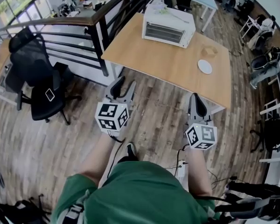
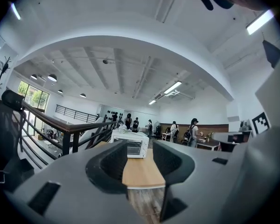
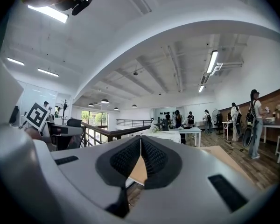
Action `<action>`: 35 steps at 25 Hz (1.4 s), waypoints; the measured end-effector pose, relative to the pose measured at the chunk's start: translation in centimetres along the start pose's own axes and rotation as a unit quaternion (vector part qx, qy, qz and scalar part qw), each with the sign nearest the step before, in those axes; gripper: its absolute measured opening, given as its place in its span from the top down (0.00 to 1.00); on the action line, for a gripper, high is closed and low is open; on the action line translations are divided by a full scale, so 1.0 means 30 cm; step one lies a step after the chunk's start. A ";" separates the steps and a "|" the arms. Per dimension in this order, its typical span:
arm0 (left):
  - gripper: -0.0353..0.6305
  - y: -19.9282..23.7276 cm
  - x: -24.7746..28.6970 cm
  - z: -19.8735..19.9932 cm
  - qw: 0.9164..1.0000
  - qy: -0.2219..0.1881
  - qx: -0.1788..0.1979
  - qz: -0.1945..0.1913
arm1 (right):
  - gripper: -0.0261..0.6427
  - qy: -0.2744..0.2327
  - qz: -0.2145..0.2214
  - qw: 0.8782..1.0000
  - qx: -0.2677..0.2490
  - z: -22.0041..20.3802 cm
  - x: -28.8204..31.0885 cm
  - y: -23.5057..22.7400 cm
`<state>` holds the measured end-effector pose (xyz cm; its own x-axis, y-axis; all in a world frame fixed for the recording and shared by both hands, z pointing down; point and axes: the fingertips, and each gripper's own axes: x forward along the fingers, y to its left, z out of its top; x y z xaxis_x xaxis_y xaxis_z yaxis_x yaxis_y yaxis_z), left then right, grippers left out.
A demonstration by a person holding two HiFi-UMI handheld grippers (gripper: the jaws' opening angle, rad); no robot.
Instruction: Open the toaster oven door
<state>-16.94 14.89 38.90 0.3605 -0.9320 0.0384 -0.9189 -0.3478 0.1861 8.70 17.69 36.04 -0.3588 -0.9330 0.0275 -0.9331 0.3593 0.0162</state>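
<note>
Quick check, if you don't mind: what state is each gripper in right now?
Left gripper: open, nothing between its jaws.
Right gripper: shut, jaws meeting at the tips, holding nothing.

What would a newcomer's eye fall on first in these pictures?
The white toaster oven, door shut, sits at the far edge of the wooden table. Nearer, the left gripper, jaws apart, and the right gripper, jaws together, hang over the floor short of it. A black office chair stands at the left.
</note>
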 end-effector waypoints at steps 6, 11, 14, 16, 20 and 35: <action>0.67 0.147 0.038 -0.037 1.000 0.012 -0.019 -0.005 | 0.92 0.016 -0.012 1.000 -0.004 -0.020 0.107 0.060; 0.67 0.219 0.060 -0.044 0.999 0.012 -0.034 0.003 | 0.92 0.028 -0.004 1.000 -0.011 -0.034 0.155 0.091; 0.67 0.231 0.086 -0.048 0.999 0.014 -0.040 0.002 | 0.92 0.027 -0.002 1.000 -0.014 -0.029 0.181 0.080; 0.67 0.242 0.096 -0.050 0.999 0.015 -0.039 0.005 | 0.92 0.027 -0.002 1.000 -0.010 -0.037 0.208 0.066; 0.67 0.301 0.122 -0.031 0.999 0.012 -0.030 0.027 | 0.92 0.026 0.014 1.000 0.008 -0.058 0.310 0.055; 0.67 0.243 0.549 0.097 0.997 -0.007 0.004 0.081 | 0.92 -0.009 0.095 0.995 0.030 0.009 0.746 -0.257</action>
<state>-18.16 -3.28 38.04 0.2052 -0.9772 0.0544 -0.9661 -0.1934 0.1708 7.85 -5.97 36.26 -0.5288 -0.8487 0.0055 -0.8479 0.5279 -0.0480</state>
